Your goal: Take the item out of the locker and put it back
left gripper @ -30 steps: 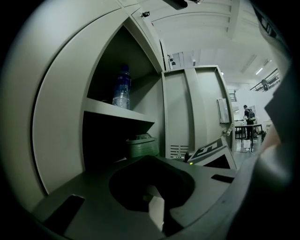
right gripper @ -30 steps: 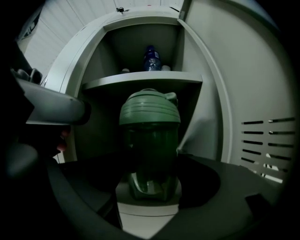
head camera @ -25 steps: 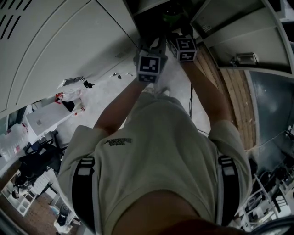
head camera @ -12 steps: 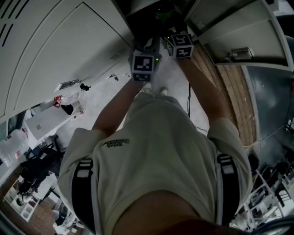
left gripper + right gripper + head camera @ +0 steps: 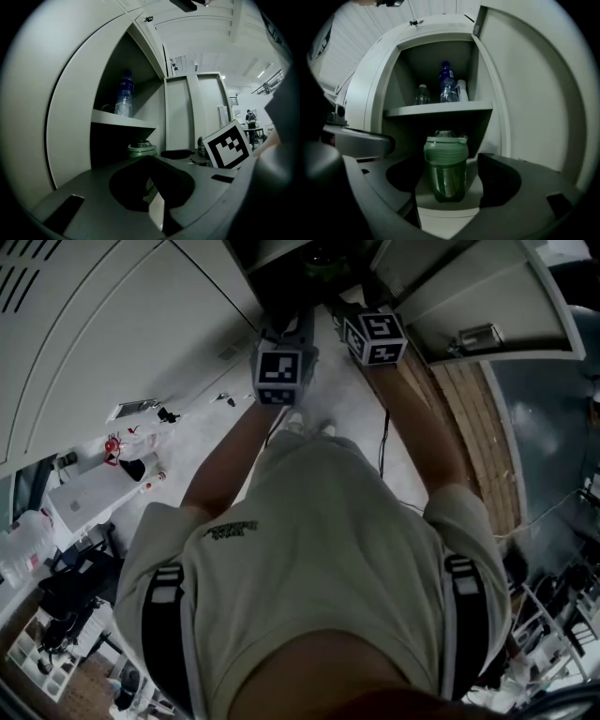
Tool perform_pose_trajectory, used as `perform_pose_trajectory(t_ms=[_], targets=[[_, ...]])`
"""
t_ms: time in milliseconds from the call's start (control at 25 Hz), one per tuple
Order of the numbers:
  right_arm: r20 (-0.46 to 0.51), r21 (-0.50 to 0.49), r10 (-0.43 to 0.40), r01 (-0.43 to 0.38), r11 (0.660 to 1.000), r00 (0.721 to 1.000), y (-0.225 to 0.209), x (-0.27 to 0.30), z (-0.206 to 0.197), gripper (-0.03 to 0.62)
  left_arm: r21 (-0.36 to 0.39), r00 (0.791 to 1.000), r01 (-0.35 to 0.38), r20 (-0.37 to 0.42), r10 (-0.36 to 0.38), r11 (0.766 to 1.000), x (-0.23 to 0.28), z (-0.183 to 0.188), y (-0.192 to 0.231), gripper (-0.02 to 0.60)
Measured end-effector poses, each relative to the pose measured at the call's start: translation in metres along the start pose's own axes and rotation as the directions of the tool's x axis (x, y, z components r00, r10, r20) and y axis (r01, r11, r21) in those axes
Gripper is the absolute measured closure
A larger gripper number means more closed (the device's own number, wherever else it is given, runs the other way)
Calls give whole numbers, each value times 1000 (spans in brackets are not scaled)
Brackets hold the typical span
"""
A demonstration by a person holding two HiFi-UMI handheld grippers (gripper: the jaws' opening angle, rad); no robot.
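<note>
- Grey metal locker (image 5: 485,70): its door (image 5: 469,292) is swung open to the person's right, and a horizontal shelf (image 5: 438,108) divides it into an upper and a lower compartment.
- Dark green translucent bottle with a paler green screw lid (image 5: 446,161): this is the task's item. It stands upright on the floor of the lower compartment, near the front edge and about midway between the side walls. It is not yet lifted out.
- Right gripper (image 5: 450,183): the jaws are spread wide, one to each side of the green bottle, and neither touches it. The wide setting probably leaves room for the bottle's body to pass between the pads before they close.
- Left gripper (image 5: 152,187): the jaws are drawn close together with nothing between them. It is held just left of the right gripper at the locker mouth and appears idle, off the bottle's line, which leaves the right gripper room.
- Clear plastic water bottles (image 5: 448,86): these stand on the shelf toward its back edge, well apart from the item and out of the reach path.
- Judgement: the step in hand is the approach to the grasp. The next move calls for a level advance and a closure on the body below the lid. The smooth wall may slip, or a nudge may tip the bottle over the front edge.
</note>
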State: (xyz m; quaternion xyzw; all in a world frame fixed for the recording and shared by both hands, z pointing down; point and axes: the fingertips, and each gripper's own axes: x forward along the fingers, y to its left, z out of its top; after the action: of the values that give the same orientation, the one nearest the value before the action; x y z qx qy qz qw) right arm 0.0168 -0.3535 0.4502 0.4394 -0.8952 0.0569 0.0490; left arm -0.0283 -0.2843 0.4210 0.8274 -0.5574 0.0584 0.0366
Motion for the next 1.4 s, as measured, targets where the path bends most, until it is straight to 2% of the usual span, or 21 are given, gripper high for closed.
perform_pose_trajectory(t_ms=[200, 400, 520, 680, 840, 880, 920, 1080, 1400], targets=[[44, 16, 8, -9, 1000, 999, 5, -18, 26, 226, -5, 999, 4, 33, -4, 1000, -9, 19, 2, 566], [128, 37, 14, -19, 999, 992, 16, -49, 72, 239, -16, 997, 14, 73, -13, 1000, -22, 50, 1, 566], [179, 53, 11, -21, 998, 984, 23, -72, 97, 329, -12, 995, 21, 99, -20, 1000, -31, 70, 1, 566], [226, 31, 18, -25, 999, 974, 29, -100, 120, 398, -5, 989, 61, 138, -60, 998, -43, 90, -3, 566], [241, 11, 22, -25, 1000, 970, 32, -121, 137, 398, 38, 986, 64, 153, -69, 997, -56, 108, -7, 566], [247, 11, 20, -23, 1000, 969, 31, -126, 141, 418, 44, 985, 66, 158, -72, 997, -58, 111, -8, 566], [252, 10, 21, -25, 1000, 967, 32, -130, 145, 437, 44, 984, 70, 163, -77, 997, -60, 115, -10, 566], [251, -2, 48, -50, 999, 967, 36, -147, 153, 439, 30, 980, 89, 178, -93, 996, -69, 125, -13, 566], [250, 10, 13, -16, 1000, 968, 36, -178, 155, 536, 15, 977, 100, 190, -101, 995, -90, 130, -11, 566]])
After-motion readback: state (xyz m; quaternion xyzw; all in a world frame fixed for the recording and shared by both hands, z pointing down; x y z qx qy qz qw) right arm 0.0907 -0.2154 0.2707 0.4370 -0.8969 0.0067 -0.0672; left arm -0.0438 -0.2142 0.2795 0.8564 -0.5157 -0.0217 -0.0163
